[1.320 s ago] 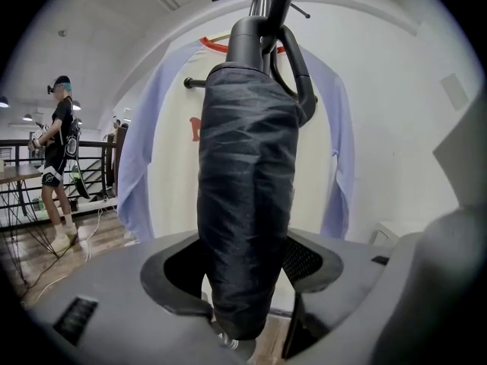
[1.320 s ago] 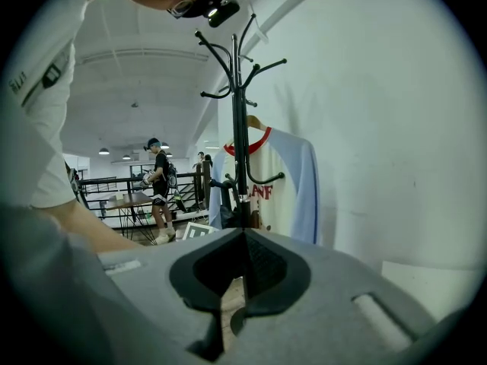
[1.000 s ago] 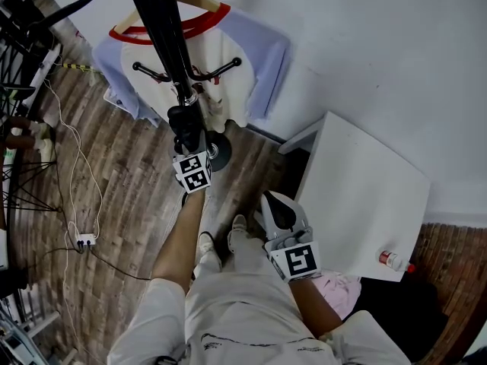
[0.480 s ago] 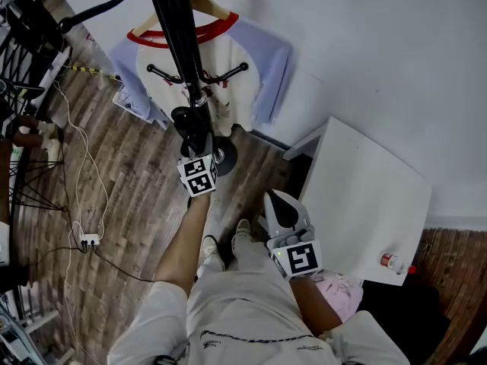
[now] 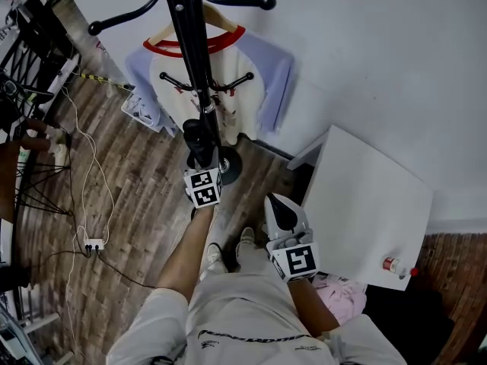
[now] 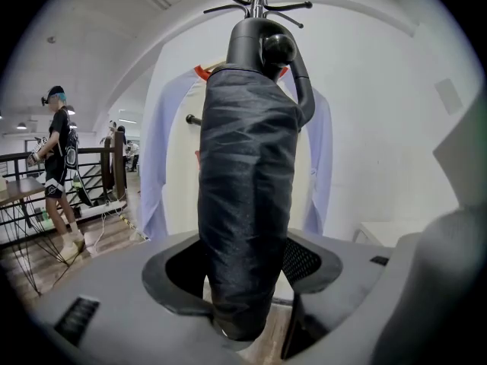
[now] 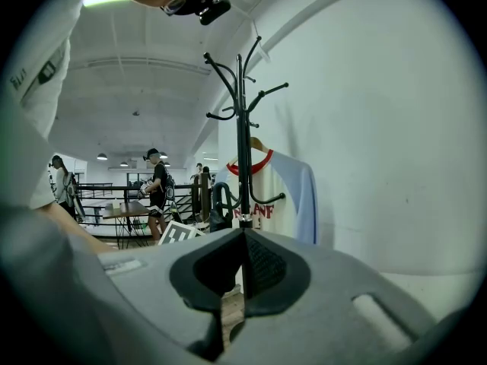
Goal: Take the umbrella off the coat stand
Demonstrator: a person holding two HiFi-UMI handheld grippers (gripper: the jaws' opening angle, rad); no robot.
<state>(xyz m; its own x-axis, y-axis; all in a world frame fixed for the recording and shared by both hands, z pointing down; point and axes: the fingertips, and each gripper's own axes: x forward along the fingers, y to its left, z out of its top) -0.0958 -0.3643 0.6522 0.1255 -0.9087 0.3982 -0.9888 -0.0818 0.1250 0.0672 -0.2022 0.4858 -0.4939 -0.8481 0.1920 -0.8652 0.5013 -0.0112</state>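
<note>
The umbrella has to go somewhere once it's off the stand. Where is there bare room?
The white table is bare but for a small bottle at its near corner. Wood floor between the stand and the power strip is free too. Crowded: around the stand, with its hooks and shirt, and the left edge with racks.

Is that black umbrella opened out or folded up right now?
Folded up. The umbrella is a narrow, upright roll of creased black cloth, with its hooked handle at the top.
</note>
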